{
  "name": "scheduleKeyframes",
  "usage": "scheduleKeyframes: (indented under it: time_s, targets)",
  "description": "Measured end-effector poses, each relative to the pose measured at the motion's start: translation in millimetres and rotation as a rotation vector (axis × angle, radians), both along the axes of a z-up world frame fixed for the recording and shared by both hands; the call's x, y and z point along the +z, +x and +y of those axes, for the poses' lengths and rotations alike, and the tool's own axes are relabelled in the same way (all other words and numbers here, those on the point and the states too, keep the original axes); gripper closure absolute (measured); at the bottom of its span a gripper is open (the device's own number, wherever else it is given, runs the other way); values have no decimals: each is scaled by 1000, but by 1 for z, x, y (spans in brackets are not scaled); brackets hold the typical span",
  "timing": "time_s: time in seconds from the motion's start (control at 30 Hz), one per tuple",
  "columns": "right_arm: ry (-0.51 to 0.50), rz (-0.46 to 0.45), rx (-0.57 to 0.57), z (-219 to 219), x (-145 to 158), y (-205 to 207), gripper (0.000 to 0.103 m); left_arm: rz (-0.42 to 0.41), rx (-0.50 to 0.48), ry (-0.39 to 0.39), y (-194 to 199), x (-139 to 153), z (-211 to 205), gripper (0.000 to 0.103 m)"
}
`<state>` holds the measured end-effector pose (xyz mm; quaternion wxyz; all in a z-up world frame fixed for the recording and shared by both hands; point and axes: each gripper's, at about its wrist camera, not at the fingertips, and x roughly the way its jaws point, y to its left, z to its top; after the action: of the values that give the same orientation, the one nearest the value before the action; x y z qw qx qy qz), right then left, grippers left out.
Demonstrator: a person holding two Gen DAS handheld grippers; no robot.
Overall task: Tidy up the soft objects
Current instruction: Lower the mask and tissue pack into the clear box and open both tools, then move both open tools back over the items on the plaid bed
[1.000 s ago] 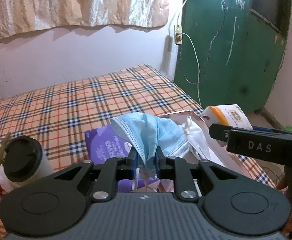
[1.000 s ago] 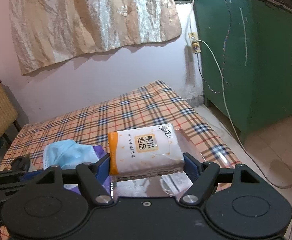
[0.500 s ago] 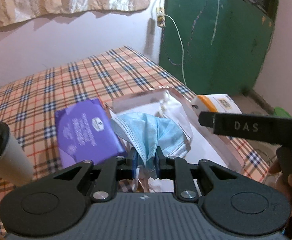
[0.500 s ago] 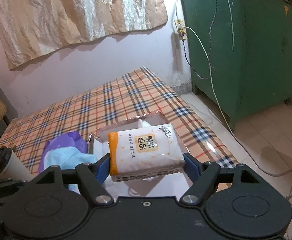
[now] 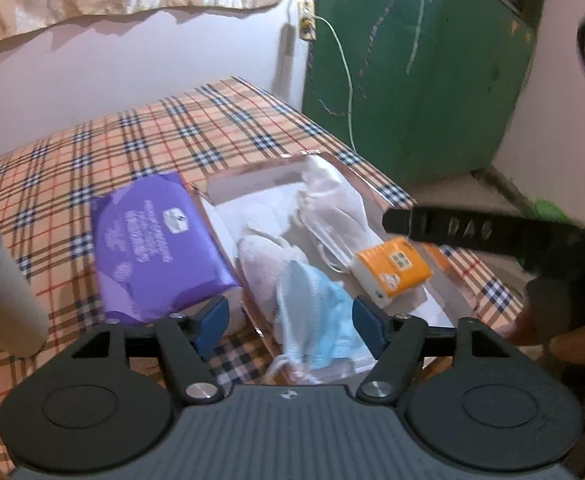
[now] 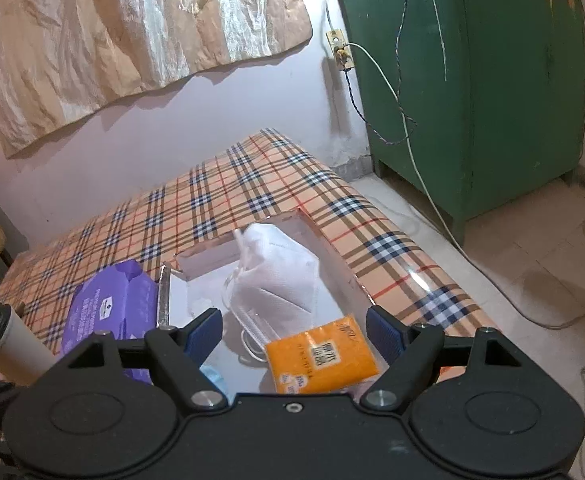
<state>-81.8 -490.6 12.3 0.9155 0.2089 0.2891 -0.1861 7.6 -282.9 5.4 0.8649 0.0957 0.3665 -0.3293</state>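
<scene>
Plaid cloth covers the worktop [image 6: 252, 184], which is set against a pale wall with a green cabinet [image 6: 472, 80] at the right. At the left edge a cup [image 5: 0, 292] with a dark lid is seen, and just right of it a purple pack [image 5: 152, 240] lies flat, touching the left wall of the tray [image 5: 376, 188]. The tray is placed at the right front corner of the worktop.

Inside the tray, a white mask [image 6: 280, 276] is laid toward the far wall. A blue mask [image 5: 316, 316] is heaped at the near left corner, and an orange tissue pack [image 6: 320, 356] rests at the near right.

The left gripper [image 5: 288, 322] is held with its fingers spread wide and nothing between them; the blue mask lies directly below and ahead, in the gap. The right gripper [image 6: 296, 332] is likewise spread wide and empty, with the tissue pack just ahead of the gap, its long axis roughly across the fingers.

Both carried items are judged to be delivered. Of what is seen, the purple pack is judged the next thing to be sorted. It lies to the left of the left fingers, much nearer that hand, with its long axis running away from the camera. The tray wall beside it and the cup further left would be the things to be avoided.
</scene>
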Motion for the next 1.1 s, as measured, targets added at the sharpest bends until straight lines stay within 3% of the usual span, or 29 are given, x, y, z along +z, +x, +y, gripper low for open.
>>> scheduleKeyframes:
  time_s: [0.2,0.6,0.83,1.0,1.1]
  targets:
    - [-23,4,20,0,-24,17,10,-39,53,-36,1,16,24,27]
    - [-191,67,52,1,-59,62,11,-63,201,-60,10,28,89,25]
    - [-280,32,100,0,-50,81,11,-57,308,-76,19,30,122,25]
    - [-339,-22,98,26,-18,73,10,-59,375,-85,25,32,146,25]
    - [-254,-116,166,44,3,64,10,-55,418,-89,27,31,161,25]
